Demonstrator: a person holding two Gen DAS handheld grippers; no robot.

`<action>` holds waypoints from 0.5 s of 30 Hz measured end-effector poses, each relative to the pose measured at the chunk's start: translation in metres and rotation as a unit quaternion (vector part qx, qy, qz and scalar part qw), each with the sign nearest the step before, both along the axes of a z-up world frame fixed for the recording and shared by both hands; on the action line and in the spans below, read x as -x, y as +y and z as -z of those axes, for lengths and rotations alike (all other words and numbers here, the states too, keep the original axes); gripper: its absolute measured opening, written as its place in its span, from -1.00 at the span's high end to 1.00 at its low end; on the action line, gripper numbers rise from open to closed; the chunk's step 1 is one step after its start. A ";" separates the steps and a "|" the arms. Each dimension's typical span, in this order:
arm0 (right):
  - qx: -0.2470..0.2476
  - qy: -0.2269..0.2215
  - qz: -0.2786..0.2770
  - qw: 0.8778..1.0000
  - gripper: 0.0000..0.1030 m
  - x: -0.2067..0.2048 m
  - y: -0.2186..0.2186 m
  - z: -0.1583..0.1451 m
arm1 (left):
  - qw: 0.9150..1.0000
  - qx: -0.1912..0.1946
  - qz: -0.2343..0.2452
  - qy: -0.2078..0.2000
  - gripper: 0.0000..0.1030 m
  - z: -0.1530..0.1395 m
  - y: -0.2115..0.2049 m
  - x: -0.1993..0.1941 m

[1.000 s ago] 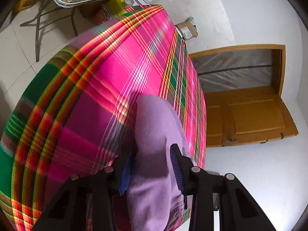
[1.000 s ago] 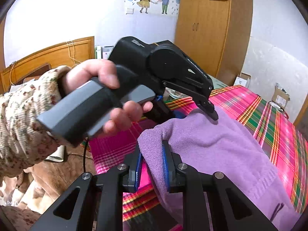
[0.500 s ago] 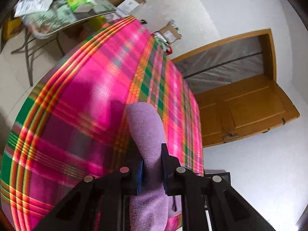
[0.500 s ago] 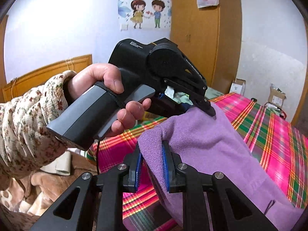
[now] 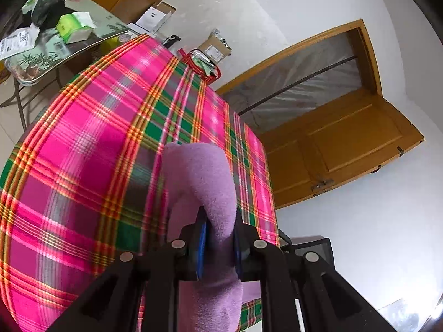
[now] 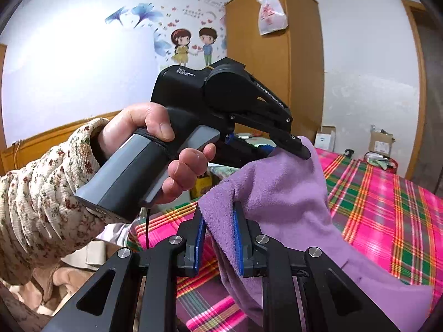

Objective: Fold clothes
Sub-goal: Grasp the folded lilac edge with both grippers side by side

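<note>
Left wrist view: left gripper clamped on a bunched fold of the purple garment, which arches up beyond the blue pads over the pink plaid cloth. Right wrist view: right gripper pinches a near edge of the same garment, cloth draping right onto the plaid; the left gripper, in a hand, seems to grip its upper far corner.

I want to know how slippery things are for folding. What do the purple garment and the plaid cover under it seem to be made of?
The soft purple garment looks like fleece or brushed knit: matte, fuzzy nap, thick rounded folds. The pink and green plaid cover looks like a thin woven cloth, smooth with a slight sheen; possibly synthetic, but I cannot tell for sure.
</note>
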State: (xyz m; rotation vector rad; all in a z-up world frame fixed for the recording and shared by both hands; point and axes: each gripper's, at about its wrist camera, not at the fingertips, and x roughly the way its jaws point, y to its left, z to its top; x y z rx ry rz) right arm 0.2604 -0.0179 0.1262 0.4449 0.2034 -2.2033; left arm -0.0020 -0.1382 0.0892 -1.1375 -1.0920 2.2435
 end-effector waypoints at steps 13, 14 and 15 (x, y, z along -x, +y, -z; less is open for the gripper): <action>0.039 0.015 0.047 0.998 0.64 -0.004 0.064 -0.012 | 0.999 0.015 0.026 0.024 0.69 -0.024 0.065 0.008; 0.039 0.015 0.050 0.998 0.64 -0.003 0.068 -0.011 | 0.999 0.014 0.030 0.022 0.69 -0.025 0.070 0.010; 0.036 0.016 0.054 0.998 0.65 -0.003 0.072 -0.012 | 0.999 0.012 0.033 0.021 0.69 -0.025 0.076 0.012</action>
